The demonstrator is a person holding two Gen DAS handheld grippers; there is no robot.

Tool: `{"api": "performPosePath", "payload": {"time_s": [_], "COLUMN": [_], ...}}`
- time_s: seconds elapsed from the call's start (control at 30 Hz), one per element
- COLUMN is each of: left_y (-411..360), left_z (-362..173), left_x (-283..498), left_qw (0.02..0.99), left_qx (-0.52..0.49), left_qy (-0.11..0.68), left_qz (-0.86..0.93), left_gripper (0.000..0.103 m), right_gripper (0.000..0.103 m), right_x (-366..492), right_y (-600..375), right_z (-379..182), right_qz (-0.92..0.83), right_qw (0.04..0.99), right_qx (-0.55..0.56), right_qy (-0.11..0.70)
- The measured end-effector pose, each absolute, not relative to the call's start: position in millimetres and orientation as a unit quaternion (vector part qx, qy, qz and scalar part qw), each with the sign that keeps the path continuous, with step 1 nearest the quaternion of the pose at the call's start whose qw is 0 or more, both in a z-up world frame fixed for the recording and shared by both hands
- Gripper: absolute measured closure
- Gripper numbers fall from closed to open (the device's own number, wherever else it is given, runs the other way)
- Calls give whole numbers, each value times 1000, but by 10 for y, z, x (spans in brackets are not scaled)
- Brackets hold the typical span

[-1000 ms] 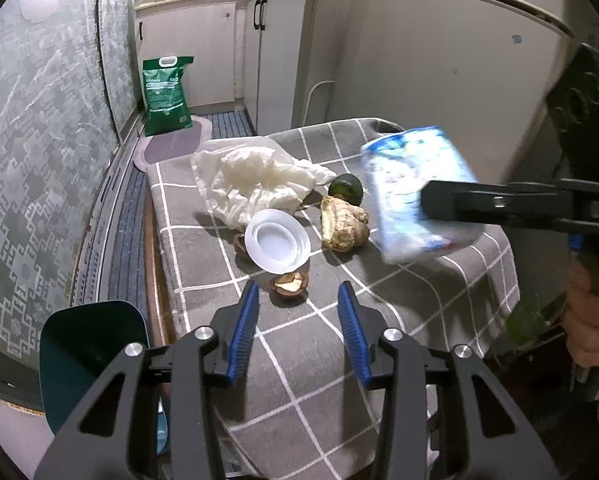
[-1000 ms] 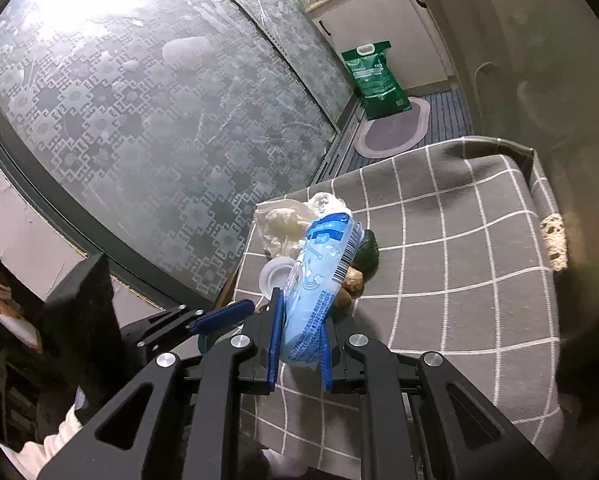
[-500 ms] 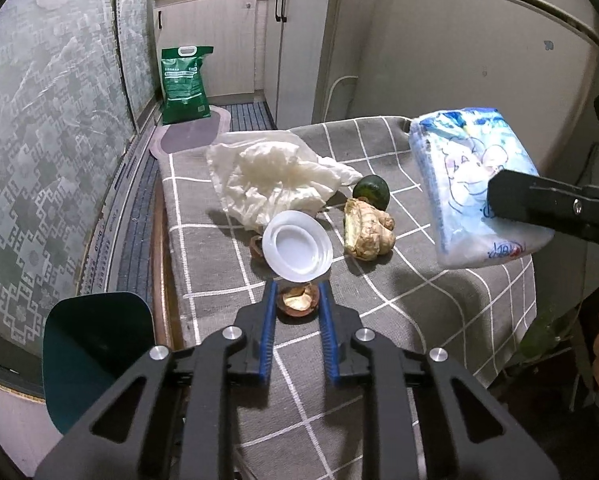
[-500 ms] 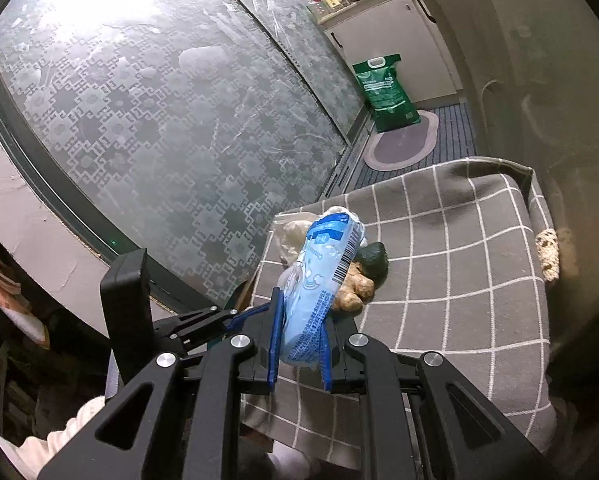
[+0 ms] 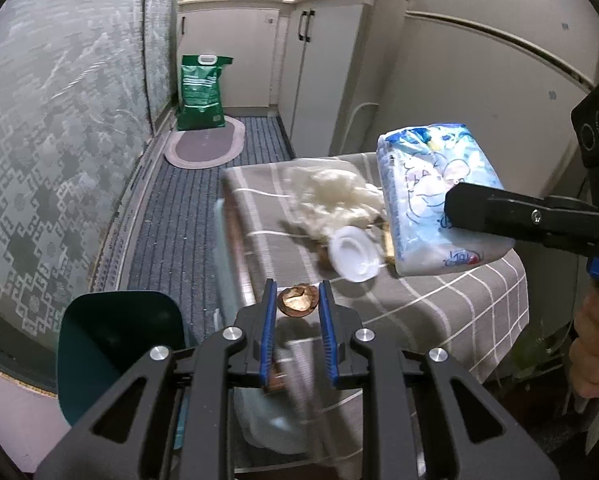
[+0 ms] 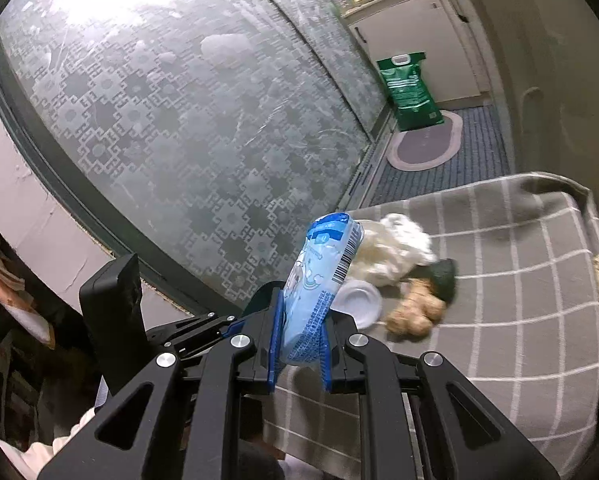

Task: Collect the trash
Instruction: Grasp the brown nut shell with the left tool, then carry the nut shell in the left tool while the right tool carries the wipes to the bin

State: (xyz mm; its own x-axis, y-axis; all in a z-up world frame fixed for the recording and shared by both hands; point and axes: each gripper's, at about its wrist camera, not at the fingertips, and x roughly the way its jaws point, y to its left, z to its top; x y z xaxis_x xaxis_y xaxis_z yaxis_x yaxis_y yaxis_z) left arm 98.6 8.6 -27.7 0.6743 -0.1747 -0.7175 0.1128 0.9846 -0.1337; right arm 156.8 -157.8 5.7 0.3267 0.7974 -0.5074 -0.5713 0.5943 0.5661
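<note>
My left gripper (image 5: 298, 304) is shut on a brown shell half (image 5: 298, 299), held just above the near left edge of the grey checked tablecloth (image 5: 439, 312). My right gripper (image 6: 299, 344) is shut on a blue and white tissue pack (image 6: 315, 288), lifted above the table; in the left wrist view the pack (image 5: 431, 196) hangs at the right with one black finger (image 5: 499, 208) across it. A white lid (image 5: 353, 254), a crumpled white bag (image 5: 331, 196), a ginger root (image 6: 415, 316) and a dark green fruit (image 6: 443, 274) lie on the cloth.
A teal bin (image 5: 115, 344) stands on the floor at the table's near left. A patterned glass door (image 5: 59, 140) runs along the left, with a striped floor mat (image 5: 187, 208) beside it. A green sack (image 5: 201, 92) and cabinets (image 5: 323, 76) stand at the back. A person's hand (image 5: 591, 348) grips the right handle.
My left gripper closed on the brown shell half and lifted it back toward the table's near left edge. My right gripper drew back and up with the tissue pack.
</note>
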Motion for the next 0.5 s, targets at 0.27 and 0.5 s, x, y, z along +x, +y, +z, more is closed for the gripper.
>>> {"api": "performPosePath", "payload": {"time_s": [0.27, 0.5], "left_y": [637, 1097], "left_z": [-297, -422], "left_x": [819, 685], "left_qw": [915, 910], "left_qx": [-56, -73], "left_qy": [397, 408], "left_qz": [-44, -18], "left_gripper": [81, 81], "right_gripper": [87, 87], "right_x": [1549, 1518], "right_y": [-1021, -532], "right_z": [72, -27], "right_qz": [451, 471], "right_qw": [788, 772], "right_qx": [121, 103], "right_qy": [402, 415]}}
